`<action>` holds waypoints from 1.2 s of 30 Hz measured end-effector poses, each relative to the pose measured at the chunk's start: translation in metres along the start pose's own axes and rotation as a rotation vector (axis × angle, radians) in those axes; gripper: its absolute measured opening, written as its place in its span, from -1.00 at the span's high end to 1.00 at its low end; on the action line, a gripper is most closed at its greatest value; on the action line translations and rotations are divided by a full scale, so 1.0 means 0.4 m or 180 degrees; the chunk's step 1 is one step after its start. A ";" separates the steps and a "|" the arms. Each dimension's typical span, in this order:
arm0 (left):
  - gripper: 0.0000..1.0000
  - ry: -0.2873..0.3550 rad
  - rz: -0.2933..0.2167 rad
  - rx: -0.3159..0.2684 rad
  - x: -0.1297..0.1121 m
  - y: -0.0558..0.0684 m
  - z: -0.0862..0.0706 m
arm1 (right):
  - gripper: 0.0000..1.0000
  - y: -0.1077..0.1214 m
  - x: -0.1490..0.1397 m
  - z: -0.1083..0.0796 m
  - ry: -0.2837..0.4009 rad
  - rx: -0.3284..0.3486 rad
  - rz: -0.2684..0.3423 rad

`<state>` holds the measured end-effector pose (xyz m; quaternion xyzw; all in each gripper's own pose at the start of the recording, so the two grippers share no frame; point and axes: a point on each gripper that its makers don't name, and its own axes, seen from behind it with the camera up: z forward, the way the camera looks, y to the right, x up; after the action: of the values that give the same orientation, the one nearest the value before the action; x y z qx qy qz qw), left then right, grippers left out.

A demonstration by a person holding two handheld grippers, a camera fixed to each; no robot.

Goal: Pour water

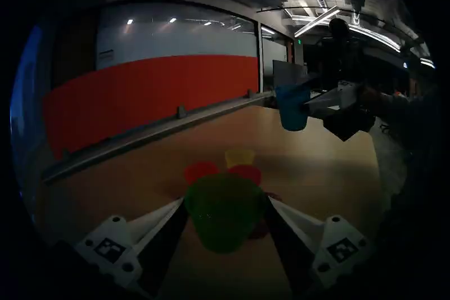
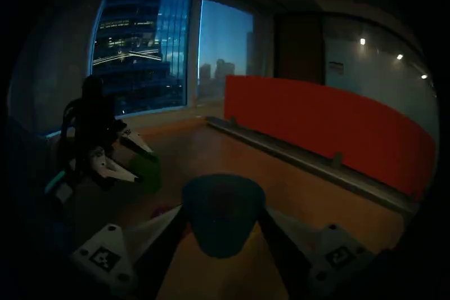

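Green cup (image 1: pixel 224 227) clamped in left gripper (image 1: pixel 225 201); blue cup (image 2: pixel 223 229) in right gripper (image 2: pixel 223 210)

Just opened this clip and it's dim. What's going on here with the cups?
A person holds a gripper in each hand over a wooden table. The left gripper is shut on a green cup, and the right gripper is shut on a blue cup, held up in the air. Both cups look upright, so nothing is being poured. A yellow cup and red cups stand on the table beyond the green one. It is too dark to tell whether any cup holds water.
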<state>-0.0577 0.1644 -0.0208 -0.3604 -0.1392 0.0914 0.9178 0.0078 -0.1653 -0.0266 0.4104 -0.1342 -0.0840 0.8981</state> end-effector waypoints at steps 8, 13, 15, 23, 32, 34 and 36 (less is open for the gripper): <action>-0.77 -0.0249 0.0027 -0.0018 -0.064 -0.012 0.022 | -0.83 0.001 -0.080 0.025 -0.0264 0.0066 -0.0048; -0.77 -0.0397 0.0036 -0.0041 -0.102 -0.015 0.034 | -0.83 -0.003 -0.128 0.043 -0.0410 0.0111 -0.0052; -0.77 -0.0459 0.0041 -0.0050 -0.117 -0.017 0.040 | -0.84 -0.006 -0.148 0.050 -0.0472 0.0131 -0.0058; -0.77 -0.0653 0.0057 -0.0086 -0.169 -0.023 0.060 | -0.85 -0.014 -0.212 0.072 -0.0660 0.0173 -0.0133; -0.77 -0.0757 0.0018 -0.0146 -0.208 -0.020 0.079 | -0.86 -0.007 -0.240 0.085 -0.0732 0.0172 -0.0111; -0.77 -0.0772 0.0003 -0.0154 -0.217 -0.020 0.082 | -0.86 -0.005 -0.245 0.085 -0.0744 0.0168 -0.0113; -0.77 -0.0779 -0.0012 -0.0162 -0.224 -0.019 0.085 | -0.86 -0.005 -0.250 0.086 -0.0757 0.0165 -0.0119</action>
<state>-0.1525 0.1564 -0.0086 -0.3695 -0.2531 0.1293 0.8847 -0.0980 -0.1650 -0.0238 0.4230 -0.2343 -0.1454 0.8632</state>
